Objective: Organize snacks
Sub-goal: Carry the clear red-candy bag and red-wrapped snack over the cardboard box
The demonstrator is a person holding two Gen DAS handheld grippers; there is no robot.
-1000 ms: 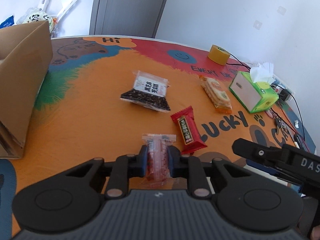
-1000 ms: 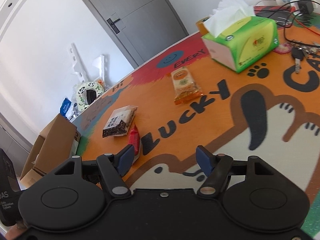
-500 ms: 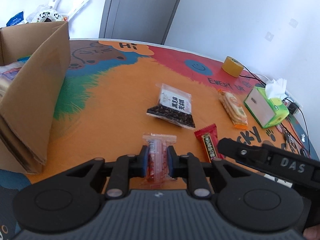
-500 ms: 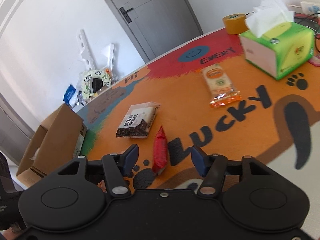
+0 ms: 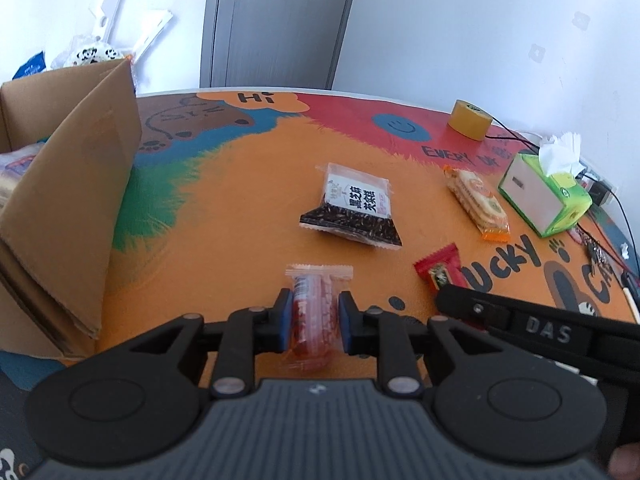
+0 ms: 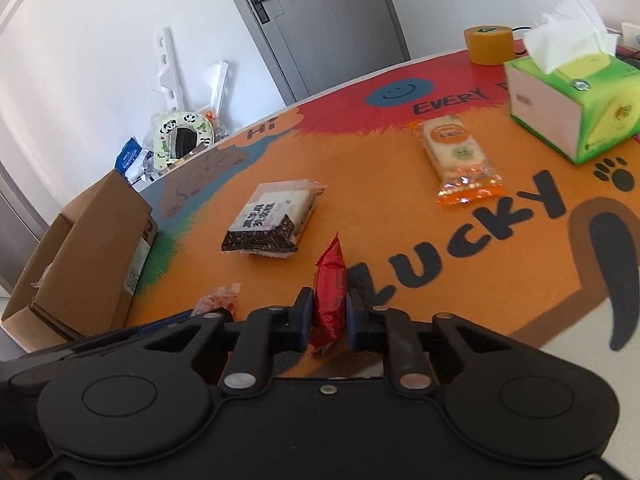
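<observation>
My left gripper [image 5: 312,322] is shut on a clear packet of pink-red snacks [image 5: 314,312], held above the orange mat. My right gripper [image 6: 328,318] is shut on a red snack bar [image 6: 330,300]; the bar also shows in the left wrist view [image 5: 438,270]. A black sesame cake packet [image 5: 354,210] [image 6: 272,220] and an orange cracker packet [image 5: 478,202] [image 6: 458,158] lie on the mat. An open cardboard box [image 5: 68,200] [image 6: 88,248] stands at the left with snacks inside.
A green tissue box [image 5: 546,200] [image 6: 572,88] and a yellow tape roll [image 5: 470,118] [image 6: 490,44] stand at the far right. Keys and cables [image 5: 596,248] lie near the right edge. A grey door [image 6: 320,20] is behind the table.
My right gripper moved left to the red snack bar and closed on it. My left gripper, still holding the pink packet, shifted so the cardboard box shows more.
</observation>
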